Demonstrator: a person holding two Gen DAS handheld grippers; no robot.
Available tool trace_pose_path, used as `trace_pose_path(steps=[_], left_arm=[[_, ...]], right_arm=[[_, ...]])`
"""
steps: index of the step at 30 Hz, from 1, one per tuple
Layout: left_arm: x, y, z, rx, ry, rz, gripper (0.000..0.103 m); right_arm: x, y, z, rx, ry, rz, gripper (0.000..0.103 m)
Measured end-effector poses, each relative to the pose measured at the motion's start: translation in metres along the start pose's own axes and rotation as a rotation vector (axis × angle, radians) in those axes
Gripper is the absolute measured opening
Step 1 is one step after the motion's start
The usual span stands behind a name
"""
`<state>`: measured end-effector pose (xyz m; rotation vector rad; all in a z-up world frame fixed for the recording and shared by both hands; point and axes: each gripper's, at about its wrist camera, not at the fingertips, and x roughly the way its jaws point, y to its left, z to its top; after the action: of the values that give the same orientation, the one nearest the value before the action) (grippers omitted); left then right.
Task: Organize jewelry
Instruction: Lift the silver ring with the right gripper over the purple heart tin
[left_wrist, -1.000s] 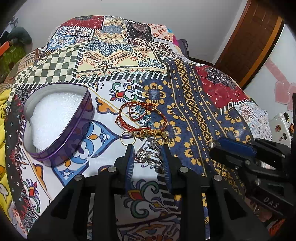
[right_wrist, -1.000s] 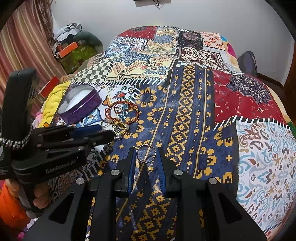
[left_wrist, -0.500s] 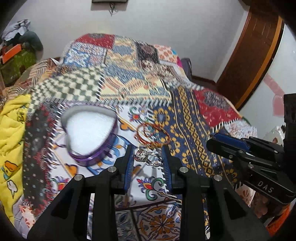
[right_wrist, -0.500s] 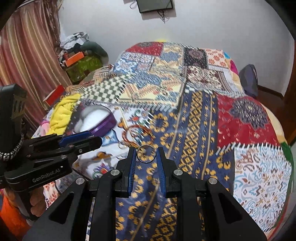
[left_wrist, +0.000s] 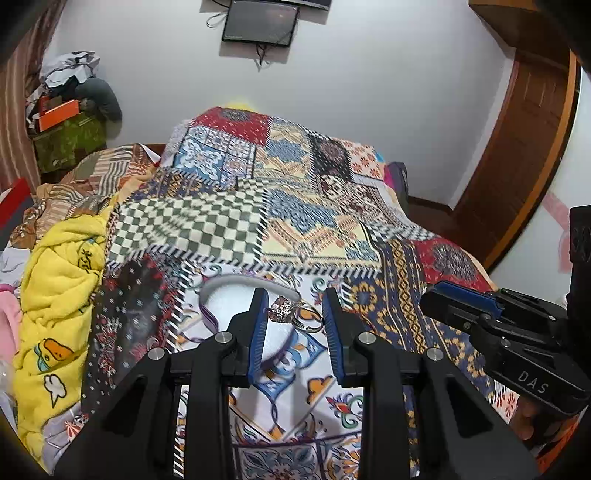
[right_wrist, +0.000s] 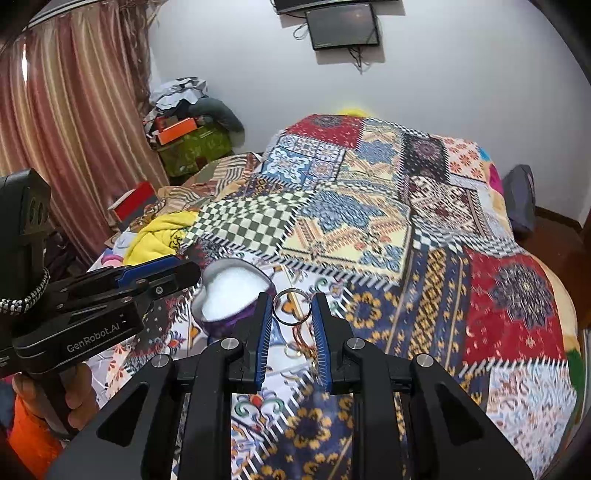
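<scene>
Left gripper (left_wrist: 293, 317): closed on a stone-set ring (left_wrist: 291, 314), which spans the gap between its blue pads, held above the bed.
Right gripper (right_wrist: 292, 312): clamped on a plain silver ring (right_wrist: 292, 306), pinched edge to edge between the pads, also off the bed.
Heart-shaped tin (right_wrist: 231, 299): purple wall, white foam inside (lid nowhere in view), resting on the patchwork bedspread (right_wrist: 406, 236), just left of the right gripper's tips.
Remaining jewelry (right_wrist: 301, 345): red-and-gold bangles and rings on the bedspread, partly hidden behind the right gripper's fingers.
Yellow blanket (left_wrist: 62, 295): bunched at the bed's left edge.
Hand (right_wrist: 55, 395): grips the left gripper's handle.
</scene>
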<state>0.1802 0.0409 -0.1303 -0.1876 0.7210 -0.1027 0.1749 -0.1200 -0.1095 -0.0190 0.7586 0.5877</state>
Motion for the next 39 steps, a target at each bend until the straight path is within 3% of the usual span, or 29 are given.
trace_pose_path(steps=[11, 24, 33, 39], left_arm=[[0.011, 0.020, 0.021, 0.007, 0.011, 0.005, 0.029], [0.066, 0.053, 0.028, -0.014, 0.194, -0.041, 0.029], [0.092, 0.068, 0.024, -0.022, 0.270, -0.031, 0.029], [0.098, 0.075, 0.025, -0.048, 0.281, -0.051, 0.029]], right_arm=[[0.023, 0.021, 0.016, -0.106, 0.014, 0.014, 0.020], [0.073, 0.038, 0.016, -0.185, 0.147, 0.071, 0.020], [0.102, 0.046, 0.013, -0.223, 0.224, 0.090, 0.020], [0.114, 0.049, 0.009, -0.242, 0.254, 0.078, 0.020]])
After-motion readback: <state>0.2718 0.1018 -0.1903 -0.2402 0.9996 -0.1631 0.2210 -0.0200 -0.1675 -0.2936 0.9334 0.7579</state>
